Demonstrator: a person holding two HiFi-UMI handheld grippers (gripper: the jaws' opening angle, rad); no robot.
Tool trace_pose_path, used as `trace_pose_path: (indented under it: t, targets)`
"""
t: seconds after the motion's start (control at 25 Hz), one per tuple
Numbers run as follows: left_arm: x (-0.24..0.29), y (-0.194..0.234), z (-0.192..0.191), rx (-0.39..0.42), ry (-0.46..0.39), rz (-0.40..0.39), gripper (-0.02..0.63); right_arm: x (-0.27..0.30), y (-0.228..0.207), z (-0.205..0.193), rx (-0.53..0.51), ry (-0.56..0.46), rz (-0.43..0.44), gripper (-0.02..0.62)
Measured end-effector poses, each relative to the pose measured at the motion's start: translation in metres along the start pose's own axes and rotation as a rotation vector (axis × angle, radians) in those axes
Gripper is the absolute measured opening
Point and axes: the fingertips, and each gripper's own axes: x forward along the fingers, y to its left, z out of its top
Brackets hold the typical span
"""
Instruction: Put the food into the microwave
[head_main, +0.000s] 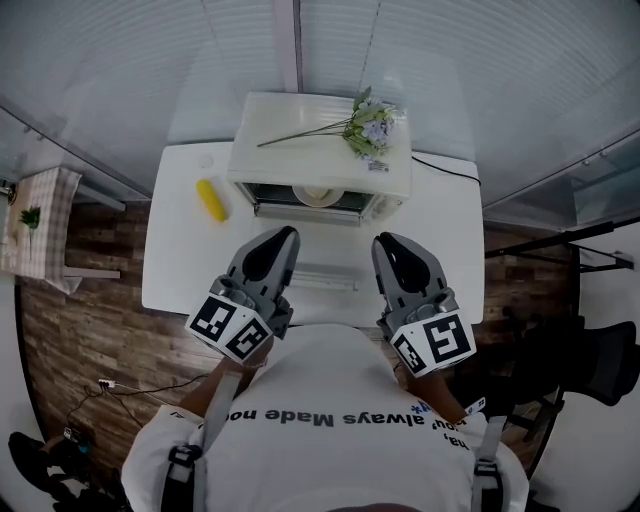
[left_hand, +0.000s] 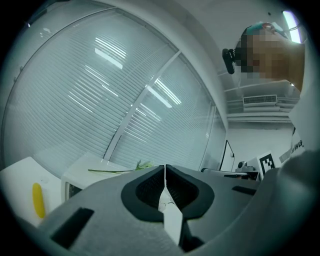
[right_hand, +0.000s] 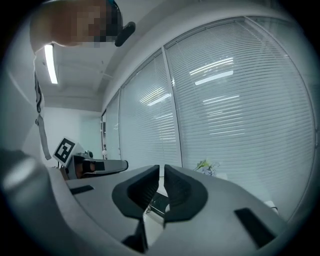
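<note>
A yellow piece of food (head_main: 211, 200) lies on the white table (head_main: 180, 270), just left of the white microwave (head_main: 320, 140). The microwave's door (head_main: 322, 270) hangs open toward me, and a pale turntable plate (head_main: 318, 195) shows inside. My left gripper (head_main: 287, 234) and right gripper (head_main: 384, 242) are close to my body at the table's near edge, tilted upward, both shut and empty. In the left gripper view, the left gripper (left_hand: 164, 170) points above the microwave (left_hand: 85, 172), with the yellow food (left_hand: 38, 200) at the lower left. The right gripper (right_hand: 161, 170) faces the window blinds.
A flower sprig (head_main: 365, 125) lies on top of the microwave. A black cable (head_main: 445, 168) runs off to its right. A small checked-cloth table (head_main: 35, 225) stands on the left and a black chair (head_main: 590, 360) on the right. Window blinds close off the back.
</note>
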Motion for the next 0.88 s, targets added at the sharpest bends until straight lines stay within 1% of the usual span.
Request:
trace_pose_path:
  t: [0.24, 0.88]
  targets:
    - [0.0022, -0.0016, 0.0035, -0.001, -0.015, -0.004, 0.017, -0.0019, -0.0011, 0.0024, 0.002, -0.004, -0.006, 0.032]
    - [0.0032, -0.0009, 0.0055, 0.013, -0.019, -0.006, 0.017, -0.0011, 0.0014, 0.0042, 0.004, -0.008, -0.002, 0.032]
